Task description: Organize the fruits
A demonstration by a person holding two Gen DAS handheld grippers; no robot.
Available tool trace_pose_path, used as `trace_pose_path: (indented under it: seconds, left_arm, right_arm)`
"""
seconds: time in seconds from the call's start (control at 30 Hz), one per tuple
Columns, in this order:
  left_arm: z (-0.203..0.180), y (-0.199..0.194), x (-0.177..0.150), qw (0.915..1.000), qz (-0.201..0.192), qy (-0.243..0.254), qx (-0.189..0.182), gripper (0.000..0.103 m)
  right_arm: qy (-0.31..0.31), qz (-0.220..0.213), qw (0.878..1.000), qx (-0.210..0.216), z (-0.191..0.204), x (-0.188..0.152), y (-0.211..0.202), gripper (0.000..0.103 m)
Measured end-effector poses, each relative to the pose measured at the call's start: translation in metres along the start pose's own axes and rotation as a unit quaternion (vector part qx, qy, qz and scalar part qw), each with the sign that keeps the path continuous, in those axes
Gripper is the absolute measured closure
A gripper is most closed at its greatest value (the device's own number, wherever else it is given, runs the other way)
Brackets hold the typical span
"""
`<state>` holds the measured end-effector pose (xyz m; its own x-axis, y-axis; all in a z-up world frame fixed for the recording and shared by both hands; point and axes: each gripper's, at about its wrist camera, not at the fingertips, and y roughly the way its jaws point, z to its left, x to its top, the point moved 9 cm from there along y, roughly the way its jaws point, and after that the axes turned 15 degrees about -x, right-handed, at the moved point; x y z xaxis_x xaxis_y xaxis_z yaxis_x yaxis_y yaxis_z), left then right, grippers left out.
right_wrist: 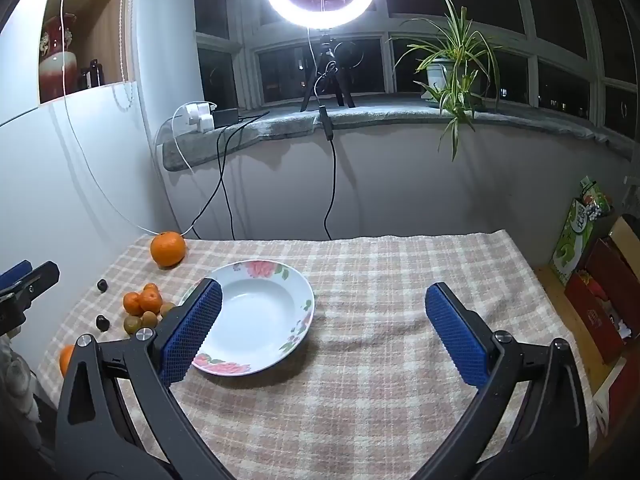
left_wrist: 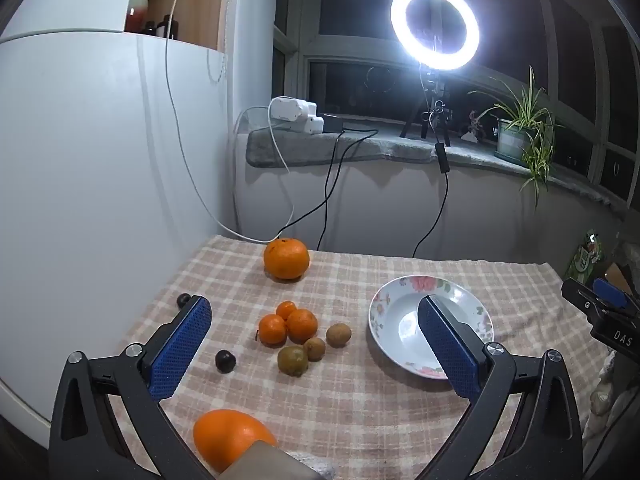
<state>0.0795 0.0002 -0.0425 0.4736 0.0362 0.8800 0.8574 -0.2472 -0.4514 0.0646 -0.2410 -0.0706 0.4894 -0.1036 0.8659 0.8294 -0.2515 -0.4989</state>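
On the checked cloth (left_wrist: 360, 408): all the fruit lies loose; nothing has been gathered.
Plate (right_wrist: 256, 312): empty, flowered rim, sitting to the right of the fruit and apart from it.
Big oranges: one (left_wrist: 286, 258) at the far edge of the cloth near the cables; another (left_wrist: 228, 438) at the near edge, partly hidden by a blurred grey object in front of the left camera.
Small oranges (left_wrist: 289, 322): three in a tight cluster, touching one another, mid-cloth.
Brown-green fruits (left_wrist: 312, 350): three just beside the small oranges, on the near and plate side.
Dark fruits: one (left_wrist: 225, 360) left of the cluster, one (left_wrist: 183, 300) further back, half behind the left pad.
Progress: judged as the very start; every piece is still to be moved, presumably to the plate.
Left gripper (left_wrist: 314, 346): jaws spread wide, holding nothing; tilted downward above the cloth, with the small-fruit cluster framed between the pads but not touched.
Right gripper (right_wrist: 323, 332): jaws wide as well, empty; tilted downward, its left pad over the plate's near-left rim in view, bare cloth between the pads.
Likely first pick: the cluster ahead of the left gripper, as it is nearest its line.
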Motion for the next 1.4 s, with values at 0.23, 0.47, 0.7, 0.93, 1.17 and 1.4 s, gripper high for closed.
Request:
trace_pose_path:
  seconds: [0.23,0.47,0.7,0.93,1.17,1.4]
  left_arm:
    - [-0.0007,0.0013,0.0005,0.9999,-0.005,-0.008,-0.005,0.001]
    - [0.0033,-0.0027,-0.0017,0.9999,-0.007,-0.007,-0.005,0.001]
    - [0.0022,-0.0027,-0.0019,1.0,-0.006,-0.006,-0.004,0.001]
    - [0.0025,-0.0014,-0.001,1.0,-0.004,-0.006,-0.002,0.001]
    - [0.0025,0.0004,-0.001,1.0,-0.003,-0.005,-0.002,0.001]
    - [0.0027,0.0,-0.0021,1.0,-0.004,-0.005,-0.002,0.001]
  right_arm:
    - [0.001,-0.005,1.0,0.001,0.0009,0.0009,-0.0014,0.0]
    - [0.001,-0.005,1.0,0.002,0.0018,0.0024,-0.0048,0.0]
    - [0.001,-0.006,1.0,0.002,0.0018,0.0007,-0.0044,0.0]
    - [0.0,-0.004,1.0,0.003,0.0035,-0.0001,-0.0042,0.0]
    - [-0.001,0.0,1.0,0.003,0.0043,0.0017,-0.0063,0.0]
    - [-0.002,0.0,1.0,0.004,0.0054,-0.004,-0.0039,0.0]
